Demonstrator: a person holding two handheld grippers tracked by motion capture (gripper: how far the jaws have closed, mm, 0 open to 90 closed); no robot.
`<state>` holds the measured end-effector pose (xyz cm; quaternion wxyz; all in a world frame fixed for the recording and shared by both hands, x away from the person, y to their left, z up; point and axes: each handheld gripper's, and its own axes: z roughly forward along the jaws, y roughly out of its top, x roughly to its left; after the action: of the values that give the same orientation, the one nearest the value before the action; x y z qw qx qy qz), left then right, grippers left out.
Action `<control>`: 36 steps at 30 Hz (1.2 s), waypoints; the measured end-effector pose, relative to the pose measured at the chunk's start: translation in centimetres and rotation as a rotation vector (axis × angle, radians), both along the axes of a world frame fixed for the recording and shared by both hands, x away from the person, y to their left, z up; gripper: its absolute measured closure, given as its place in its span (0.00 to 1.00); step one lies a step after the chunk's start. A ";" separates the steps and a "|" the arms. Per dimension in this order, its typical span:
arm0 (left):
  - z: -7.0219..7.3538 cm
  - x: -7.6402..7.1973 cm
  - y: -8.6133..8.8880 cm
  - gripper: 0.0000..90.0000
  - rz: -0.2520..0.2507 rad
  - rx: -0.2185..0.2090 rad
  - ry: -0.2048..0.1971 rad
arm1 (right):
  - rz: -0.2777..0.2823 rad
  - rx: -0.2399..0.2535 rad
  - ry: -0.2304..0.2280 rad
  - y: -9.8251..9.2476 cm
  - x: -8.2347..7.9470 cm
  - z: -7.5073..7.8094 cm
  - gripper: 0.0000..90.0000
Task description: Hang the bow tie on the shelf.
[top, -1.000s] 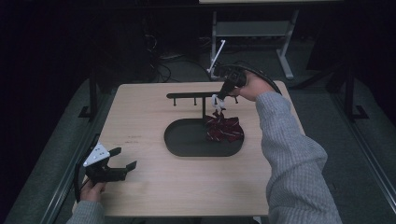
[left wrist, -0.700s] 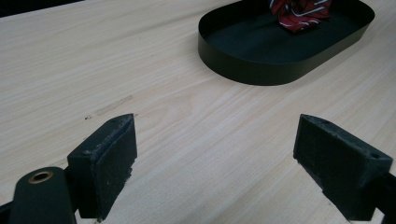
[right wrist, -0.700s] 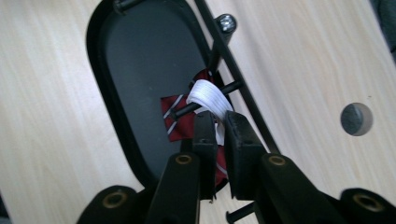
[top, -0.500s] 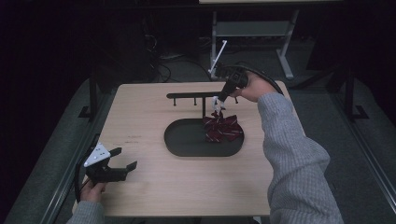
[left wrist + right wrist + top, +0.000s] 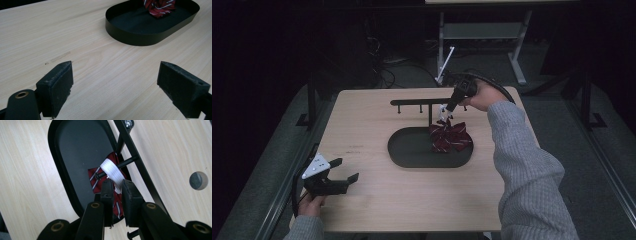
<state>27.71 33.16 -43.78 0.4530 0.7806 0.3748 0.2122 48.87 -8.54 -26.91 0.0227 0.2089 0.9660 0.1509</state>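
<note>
A dark red striped cloth piece (image 5: 451,137) with a white band (image 5: 112,171) hangs at the right end of a black oval tray (image 5: 412,155). The band loops over a peg (image 5: 126,163) of the black rack (image 5: 417,103) behind the tray. My right gripper (image 5: 117,185) is shut on the lower end of that band, just above the cloth (image 5: 93,178); in the high view the right gripper (image 5: 444,114) sits under the rack's right end. My left gripper (image 5: 339,172) rests open near the table's front left corner, its pads (image 5: 60,82) wide apart over bare wood.
The tray (image 5: 130,37) lies ahead of the left gripper, with the cloth (image 5: 158,6) at its far end. A round hole (image 5: 198,180) is set in the tabletop past the rack. Table legs and cables stand on the dark floor behind.
The right gripper has shifted only slightly by the rack peg, still on the white band. The left gripper has stayed put.
</note>
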 end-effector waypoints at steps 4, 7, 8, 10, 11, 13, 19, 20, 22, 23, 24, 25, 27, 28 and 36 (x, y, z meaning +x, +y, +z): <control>0.0 0.0 0.1 0.14 0.002 -0.003 0.000 | 0.004 0.000 0.009 -0.1 0.0 -0.1 0.87; 0.0 0.0 0.0 0.14 0.001 -0.002 -0.002 | 0.010 0.005 0.010 -0.1 -0.2 0.0 0.86; 0.0 0.0 0.0 0.14 0.000 0.000 -0.001 | 0.009 0.005 0.009 -0.2 -0.3 0.0 0.86; 0.0 0.0 0.0 0.14 -0.001 0.001 -0.001 | 0.008 0.012 0.010 -0.3 -0.4 0.1 0.85; 0.0 0.0 -0.1 0.14 -0.002 -0.001 0.000 | 0.007 0.011 0.010 -0.4 -0.5 0.1 0.85; 0.0 0.0 -0.1 0.14 -0.003 0.001 0.002 | 0.010 0.017 0.010 -0.6 -0.6 0.2 0.84; 0.0 0.0 0.0 0.14 -0.001 0.003 0.003 | 0.020 0.030 0.008 -0.8 -1.3 0.2 0.82; 0.0 0.0 0.0 0.14 -0.002 0.003 0.002 | 0.021 0.031 0.006 -0.8 -1.4 0.1 0.81; 0.0 0.0 0.0 0.14 -0.002 0.003 0.001 | 0.025 0.030 0.008 -0.9 -1.6 0.1 0.80; 0.0 0.0 0.0 0.14 -0.004 0.007 0.003 | 0.024 0.032 0.010 -1.0 -1.7 0.0 0.80; 0.0 0.0 0.0 0.14 -0.003 0.005 0.004 | 0.025 0.031 0.011 -1.1 -1.8 -0.1 0.79; 0.0 0.0 -0.1 0.14 -0.001 -0.001 0.001 | 0.023 0.035 0.012 -1.1 -2.0 -0.1 0.79; 0.0 0.0 -0.1 0.14 -0.002 -0.001 0.001 | 0.032 0.035 0.021 -1.3 -2.3 -0.3 0.77; 0.0 0.0 -0.1 0.14 -0.001 -0.001 0.002 | 0.035 0.023 0.017 -1.3 -2.4 -0.4 0.77; 0.0 -0.1 -0.1 0.14 0.001 0.000 0.002 | 0.045 0.057 0.008 -1.7 -3.4 0.0 0.74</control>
<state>27.63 33.05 -43.74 0.4524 0.7806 0.3758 0.2117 45.44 -10.25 -26.95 0.0094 0.1885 0.9657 0.1782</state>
